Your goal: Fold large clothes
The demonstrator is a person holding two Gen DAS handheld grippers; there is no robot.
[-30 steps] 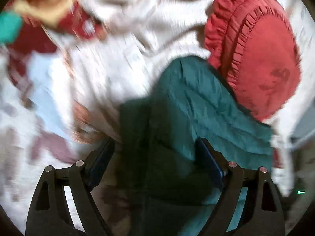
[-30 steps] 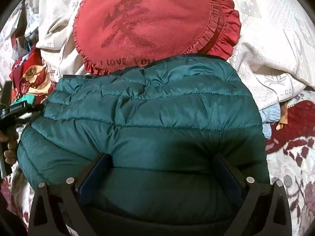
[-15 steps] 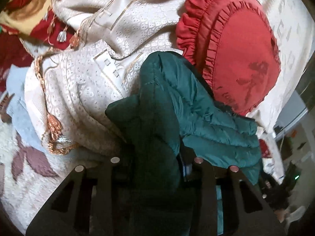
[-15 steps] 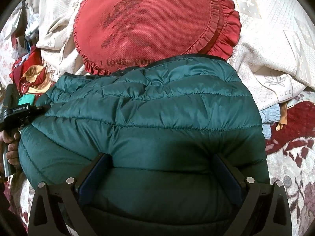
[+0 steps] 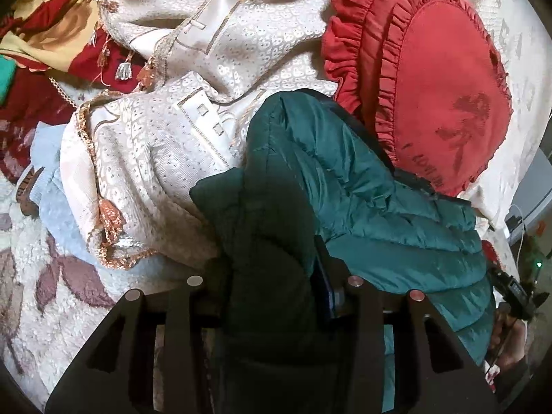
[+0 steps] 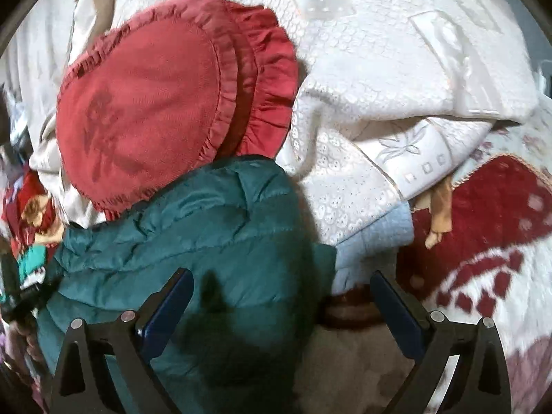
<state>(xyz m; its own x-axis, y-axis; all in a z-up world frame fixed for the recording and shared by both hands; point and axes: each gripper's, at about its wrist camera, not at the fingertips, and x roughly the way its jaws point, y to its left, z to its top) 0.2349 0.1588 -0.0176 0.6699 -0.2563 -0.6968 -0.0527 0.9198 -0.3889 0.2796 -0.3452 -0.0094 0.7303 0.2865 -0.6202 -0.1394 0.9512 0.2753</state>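
The right claw point(image 6: 281, 314) stood with its jaws wide apart over the teal puffer jacket point(image 6: 214, 241), gripping nothing. The red frilled cushion point(image 6: 155, 103) lay just behind the jacket, touching it; the white patterned blanket point(image 6: 379, 103) was heaped to the jacket's right.

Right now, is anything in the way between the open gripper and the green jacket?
Nothing visible: the right hand-held gripper hangs open over the green jacket edge. The red cushion only touches the jacket's far side.

Each claw point(image 6: 281, 307) has black triangular-cutout arms, silver screws and dark blue pads point(image 6: 165, 310).
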